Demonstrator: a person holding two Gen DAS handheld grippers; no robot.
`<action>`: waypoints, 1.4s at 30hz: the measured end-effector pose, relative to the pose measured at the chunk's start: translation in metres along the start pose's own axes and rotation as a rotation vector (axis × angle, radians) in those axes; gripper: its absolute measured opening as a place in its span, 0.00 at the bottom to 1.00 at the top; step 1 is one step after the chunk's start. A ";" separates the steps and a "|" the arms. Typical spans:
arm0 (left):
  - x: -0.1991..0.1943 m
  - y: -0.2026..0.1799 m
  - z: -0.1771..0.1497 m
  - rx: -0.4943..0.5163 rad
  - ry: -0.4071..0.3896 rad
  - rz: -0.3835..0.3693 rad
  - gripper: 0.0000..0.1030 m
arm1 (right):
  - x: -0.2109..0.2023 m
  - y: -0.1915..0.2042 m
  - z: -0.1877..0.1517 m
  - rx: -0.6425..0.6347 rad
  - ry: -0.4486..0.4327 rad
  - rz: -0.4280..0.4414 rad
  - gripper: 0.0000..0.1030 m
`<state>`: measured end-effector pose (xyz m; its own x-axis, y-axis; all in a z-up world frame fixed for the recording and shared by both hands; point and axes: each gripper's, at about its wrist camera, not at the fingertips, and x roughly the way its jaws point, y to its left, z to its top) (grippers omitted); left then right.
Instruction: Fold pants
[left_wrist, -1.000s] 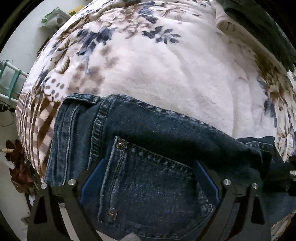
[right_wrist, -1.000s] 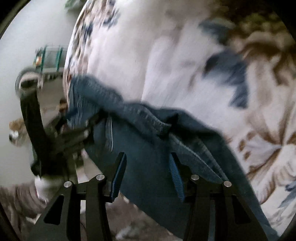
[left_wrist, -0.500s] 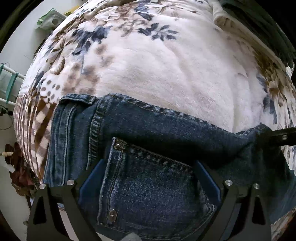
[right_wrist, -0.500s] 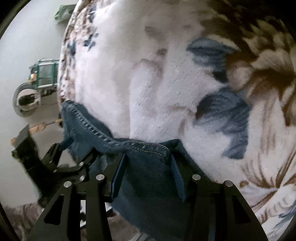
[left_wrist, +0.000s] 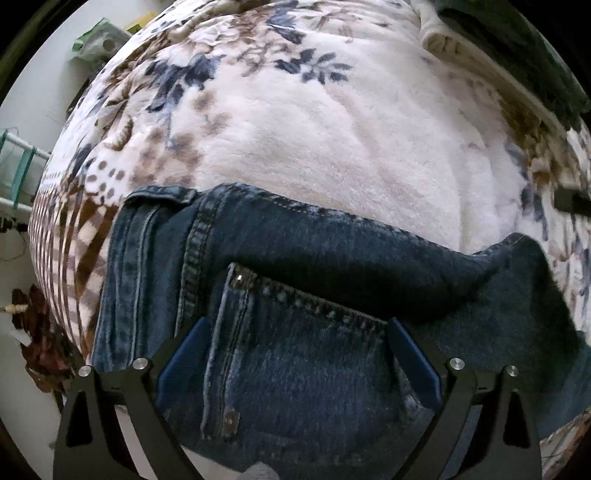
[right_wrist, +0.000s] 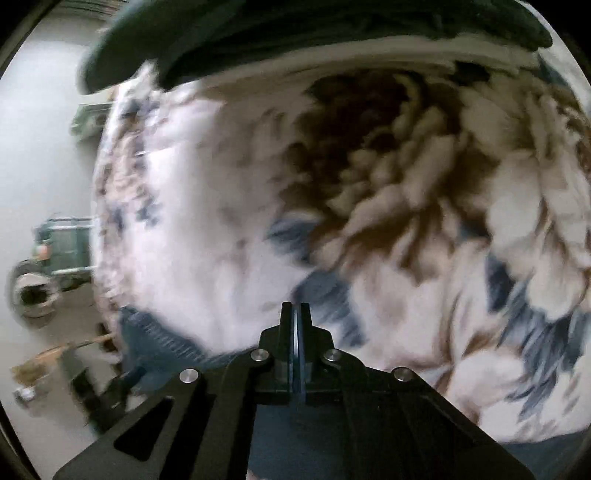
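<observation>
Dark blue jeans (left_wrist: 303, 295) lie on a floral fleece blanket (left_wrist: 332, 147), waistband toward the middle of the bed, back pocket facing up. My left gripper (left_wrist: 295, 354) is open, its blue pads on either side of the back pocket, resting low over the denim. My right gripper (right_wrist: 295, 314) is shut with nothing visible between its pads; it points at the blanket (right_wrist: 369, 221), and a strip of the jeans (right_wrist: 155, 336) shows at its lower left. The right wrist view is blurred.
A stack of folded clothes, dark green on cream (left_wrist: 517, 62), sits at the far right of the bed and also shows in the right wrist view (right_wrist: 295, 33). The bed's left edge drops to the floor, with a green rack (left_wrist: 18, 173) beside it.
My right gripper let go of the jeans' waistband, closed and swung up and away toward the far side of the bed. The waistband corner now lies on the blanket. The left gripper barely moved.
</observation>
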<state>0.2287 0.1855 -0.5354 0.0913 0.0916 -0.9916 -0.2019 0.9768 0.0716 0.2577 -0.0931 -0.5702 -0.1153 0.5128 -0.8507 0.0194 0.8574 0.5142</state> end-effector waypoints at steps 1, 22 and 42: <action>-0.005 0.001 0.000 -0.009 -0.007 -0.006 0.95 | -0.002 0.006 -0.008 -0.014 0.011 0.020 0.06; -0.076 -0.149 -0.042 0.177 -0.075 -0.026 0.95 | -0.181 -0.270 -0.278 0.715 -0.513 0.067 0.73; 0.004 -0.467 -0.185 0.579 0.201 -0.057 1.00 | -0.285 -0.603 -0.469 1.071 -0.901 0.254 0.58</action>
<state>0.1429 -0.3057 -0.5926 -0.1110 0.0526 -0.9924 0.3658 0.9307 0.0084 -0.1866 -0.7761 -0.5867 0.6590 0.1582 -0.7353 0.7204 0.1485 0.6775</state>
